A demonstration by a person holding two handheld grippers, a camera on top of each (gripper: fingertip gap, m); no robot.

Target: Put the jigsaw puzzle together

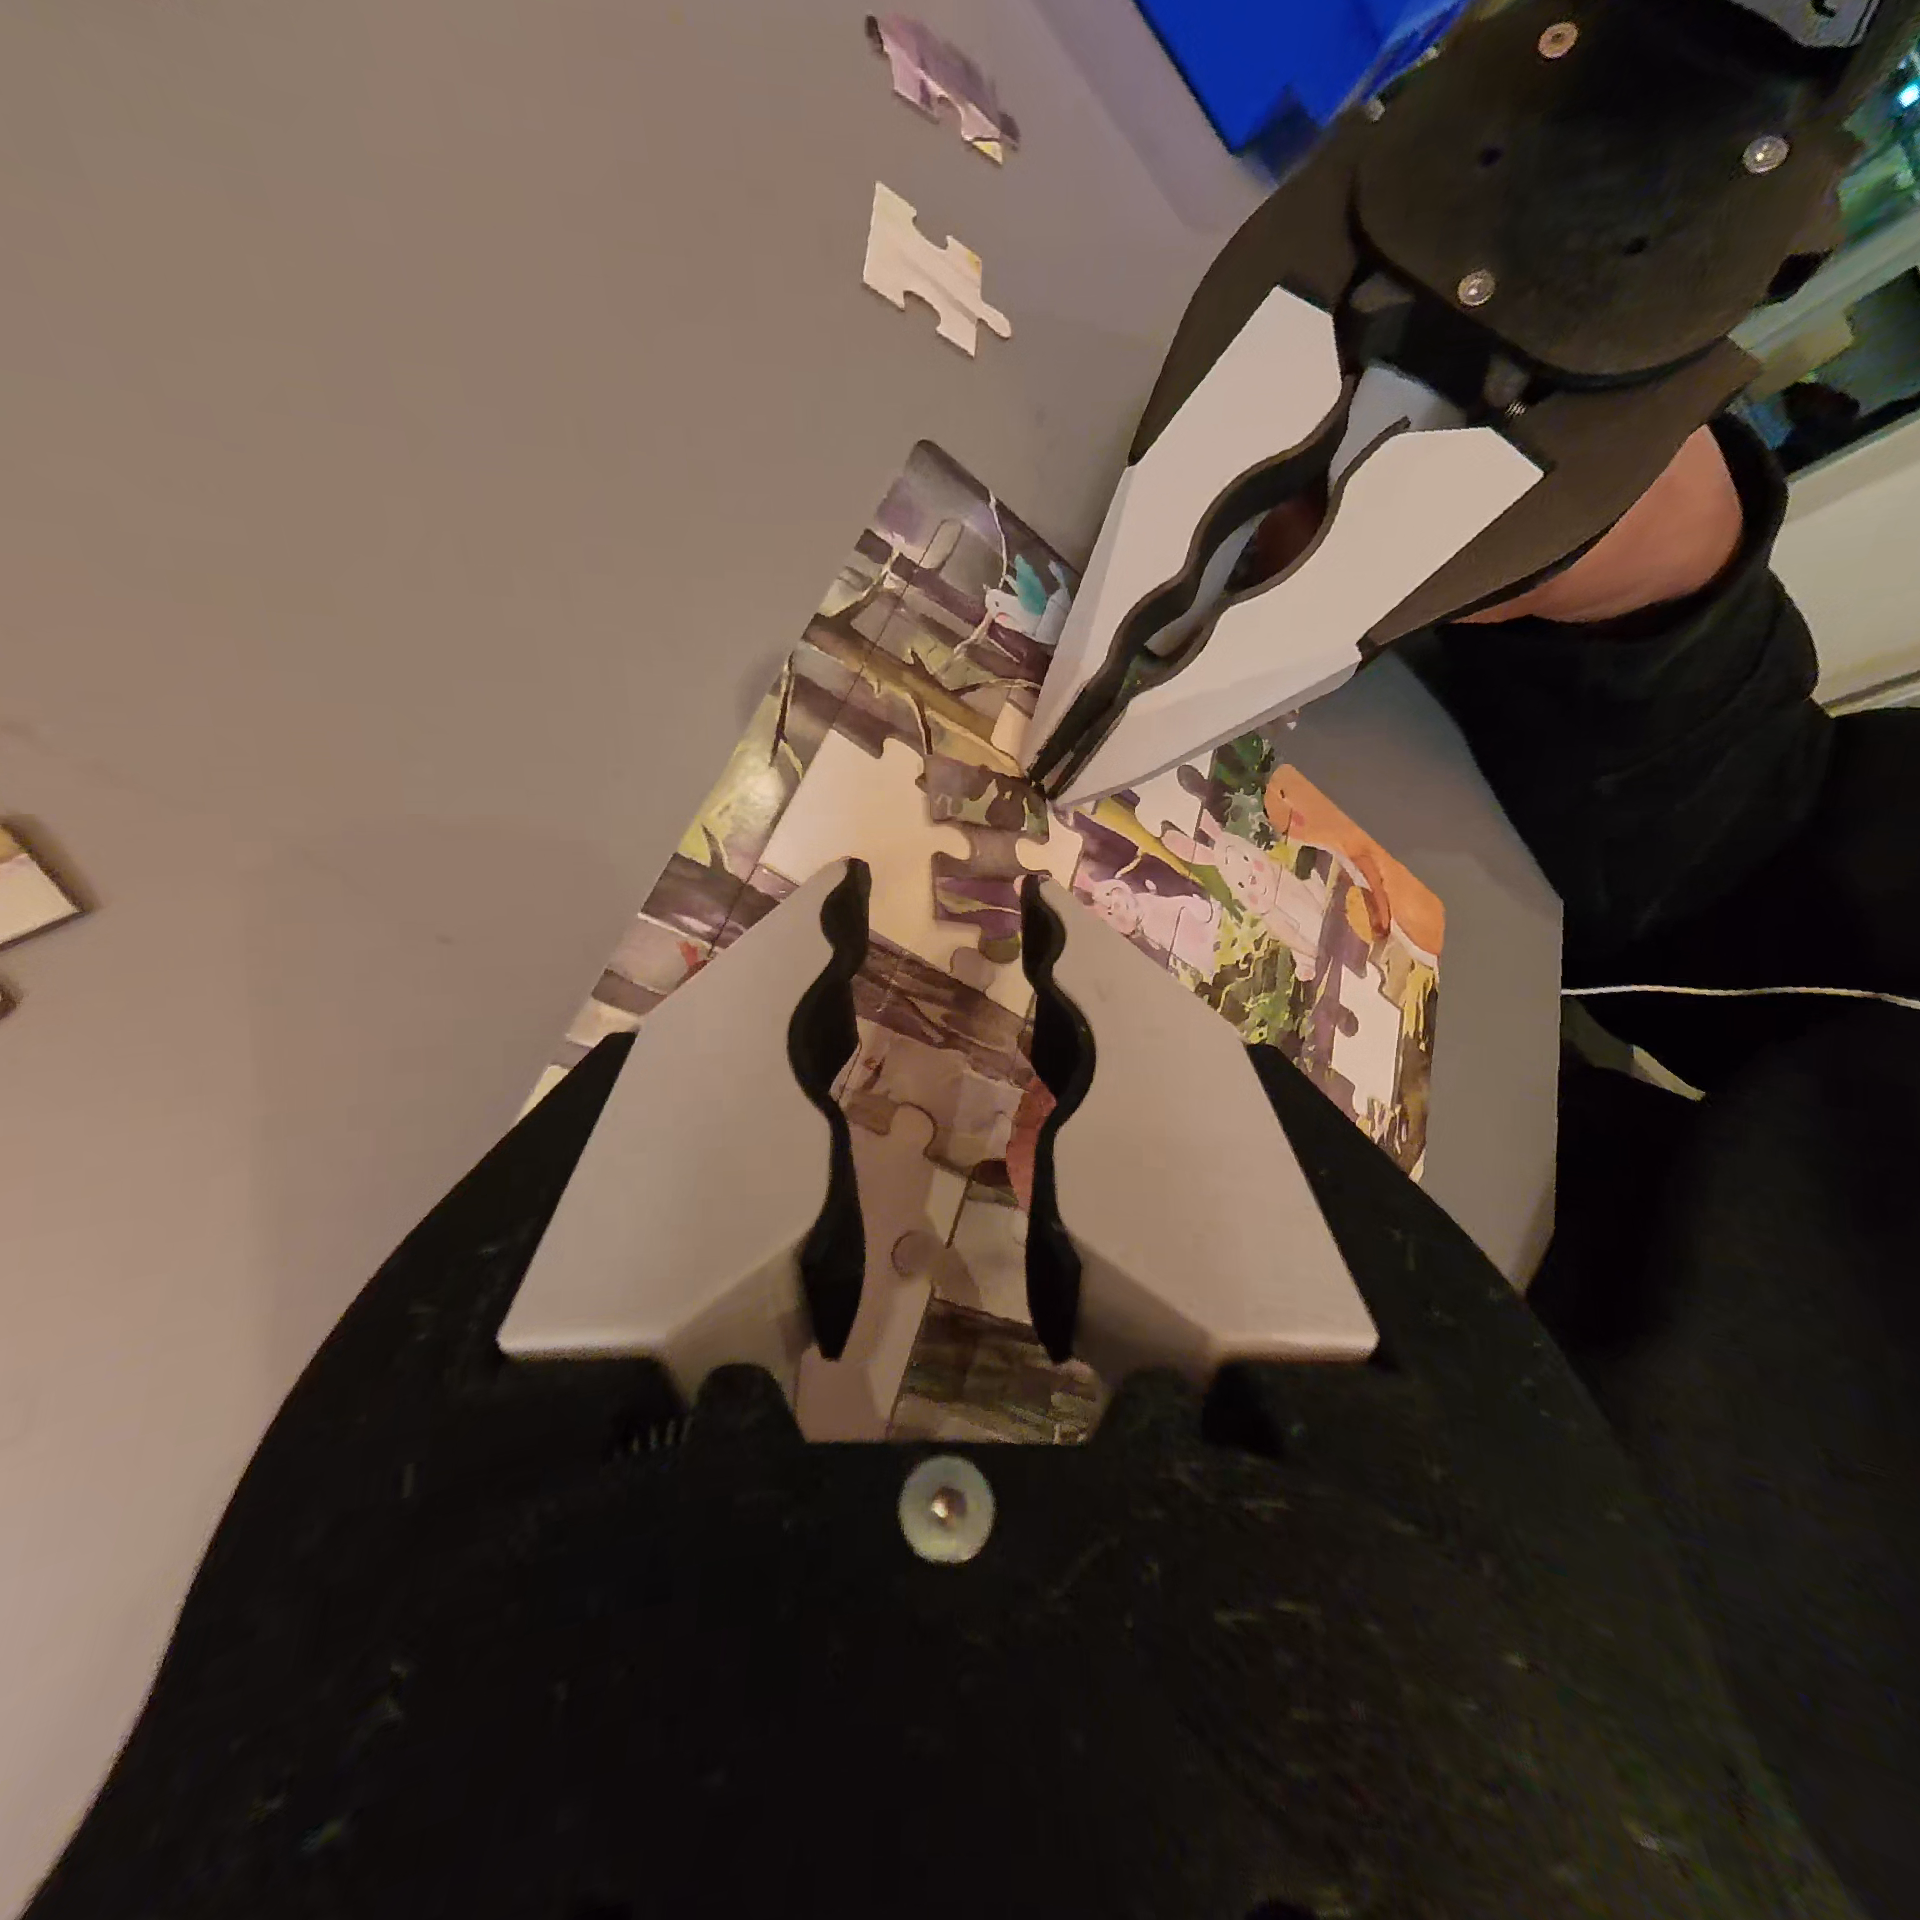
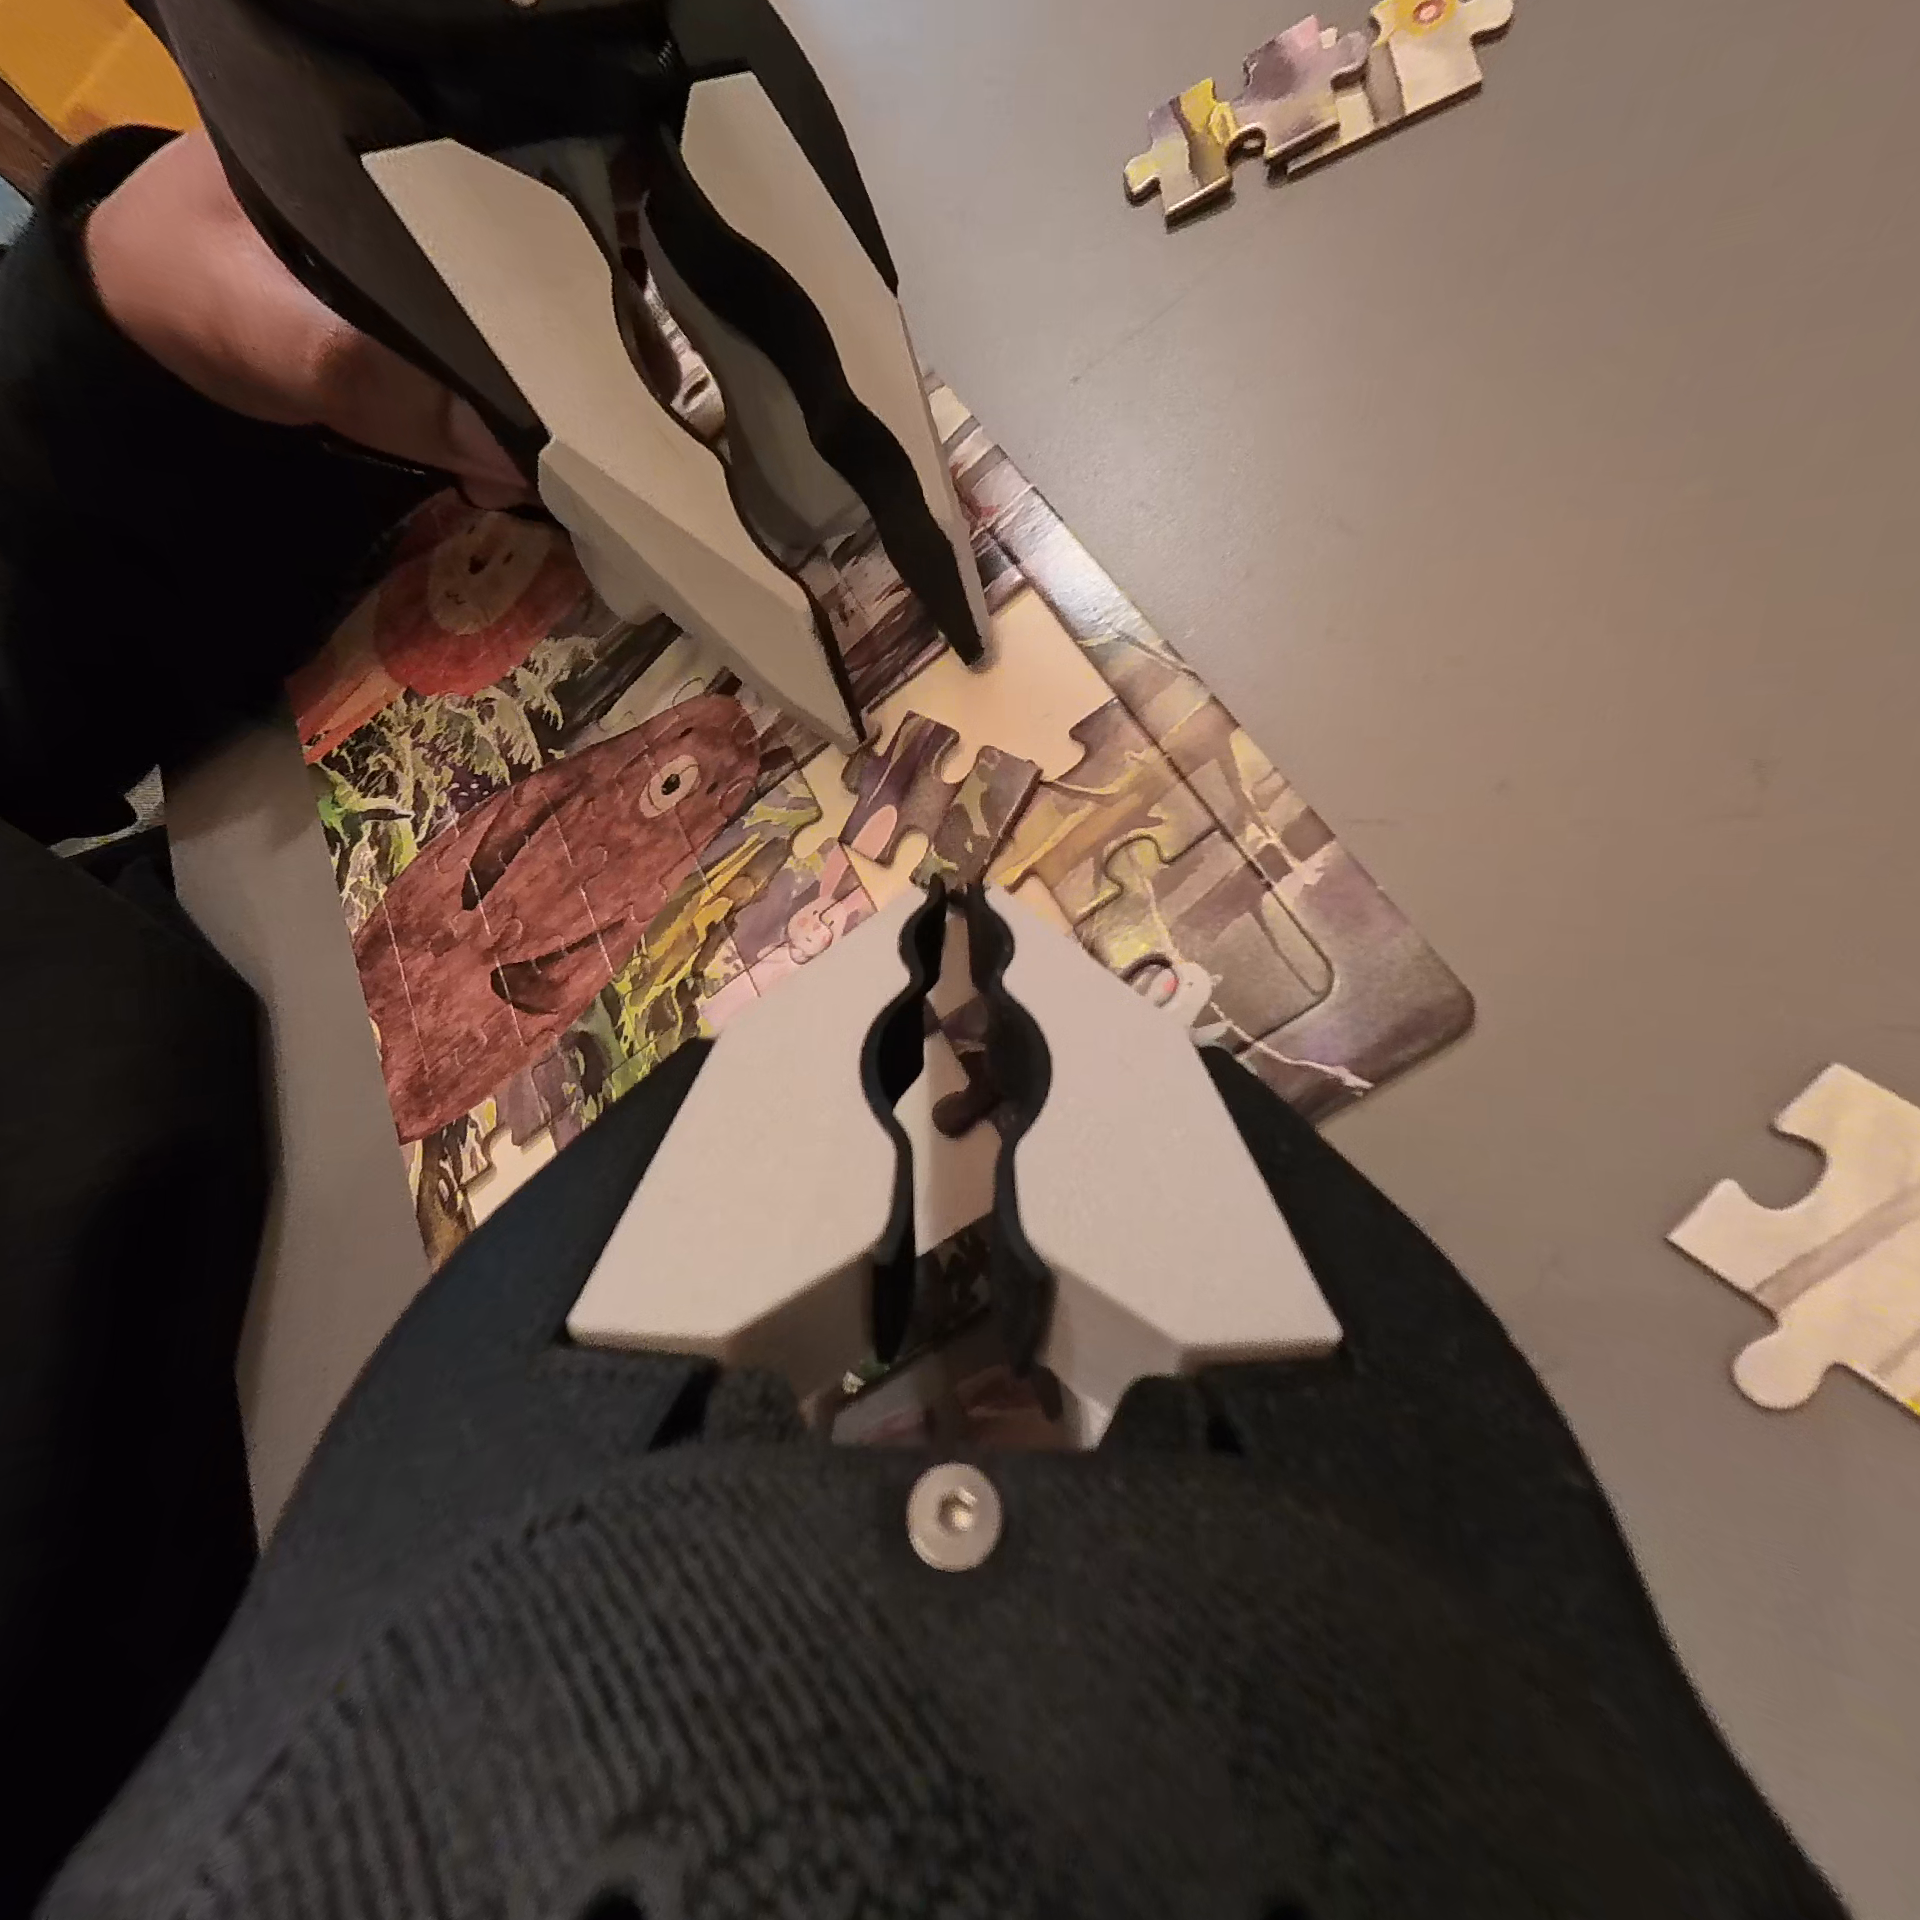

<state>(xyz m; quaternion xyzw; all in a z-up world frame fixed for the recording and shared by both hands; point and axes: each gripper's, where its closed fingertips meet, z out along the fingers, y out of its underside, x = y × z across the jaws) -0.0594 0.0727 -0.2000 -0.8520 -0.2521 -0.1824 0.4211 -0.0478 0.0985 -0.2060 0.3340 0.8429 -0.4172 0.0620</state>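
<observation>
The partly built jigsaw puzzle (image 1: pixel 914 623) (image 2: pixel 540 862) lies flat on the grey table (image 1: pixel 416 520), with bare pale gaps in its middle. A loose purple-green piece (image 1: pixel 977 805) (image 2: pixel 935 800) sits in the middle gap, not seated. My right gripper (image 2: pixel 956 888) (image 1: pixel 1044 784) is shut, its tips pinching that piece's corner. My left gripper (image 1: pixel 945 878) (image 2: pixel 914 691) is open and empty, its tips low over the gap just beside the same piece.
Loose pieces lie on the table: a purple one (image 1: pixel 940 88), a pale one (image 1: pixel 930 270) (image 2: pixel 1829 1236) and a joined pair (image 2: pixel 1309 104). Another piece shows at the left edge (image 1: pixel 31 894). A blue box (image 1: pixel 1278 62) stands beyond. A person's black sleeve (image 1: pixel 1662 727) is beside the table edge. Left and right tips are no more than a few centimetres apart. About 4 cm separates my right fingertips from the partly built jigsaw puzzle (image 1: pixel 914 623). Seen from the right wrist view (image 2: pixel 1195 845) as well.
</observation>
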